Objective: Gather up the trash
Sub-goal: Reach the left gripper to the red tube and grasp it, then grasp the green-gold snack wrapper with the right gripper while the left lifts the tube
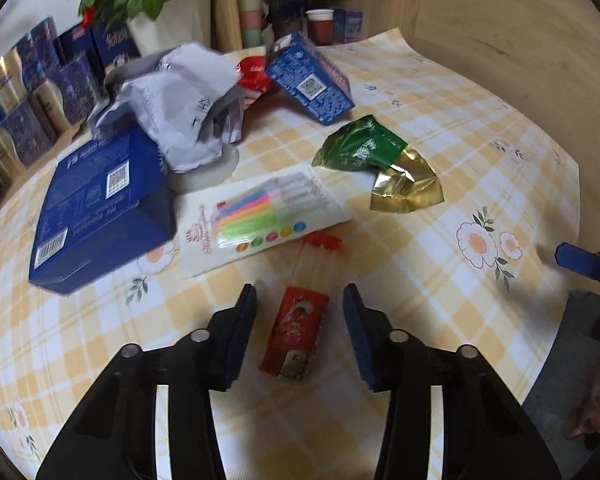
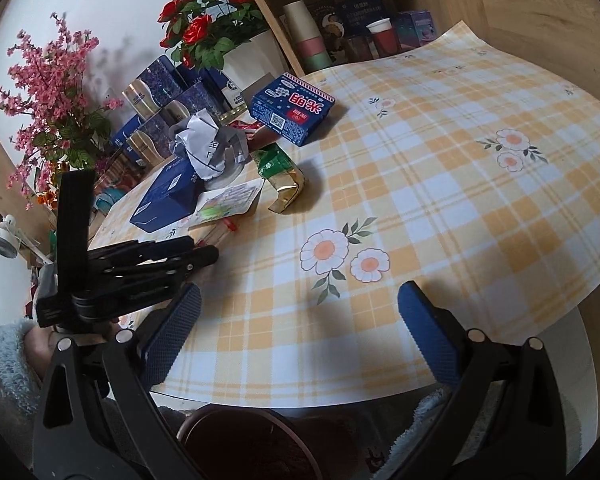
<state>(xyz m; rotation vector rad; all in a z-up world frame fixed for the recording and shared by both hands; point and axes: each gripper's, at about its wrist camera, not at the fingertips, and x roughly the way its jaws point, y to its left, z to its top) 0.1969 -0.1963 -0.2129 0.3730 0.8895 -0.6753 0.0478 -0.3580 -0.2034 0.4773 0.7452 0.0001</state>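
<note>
Red and gold, a small crumpled packet (image 1: pixel 294 334) lies flat on the checked cloth of the desk (image 1: pixel 440 280), between the parted fingers of the left tool (image 1: pixel 300 292) — neither pad touches it. Just beyond lie a red-tipped stick bundle (image 1: pixel 320 248), a pen pack (image 1: pixel 260 210) and a green-gold foil wrapper (image 1: pixel 376 164). The right tool (image 2: pixel 300 300) hangs wide open over bare cloth — empty

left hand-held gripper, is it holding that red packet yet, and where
Not yet. The red packet lies on the table between the left hand-held gripper's fingers, with gaps both sides.
</note>
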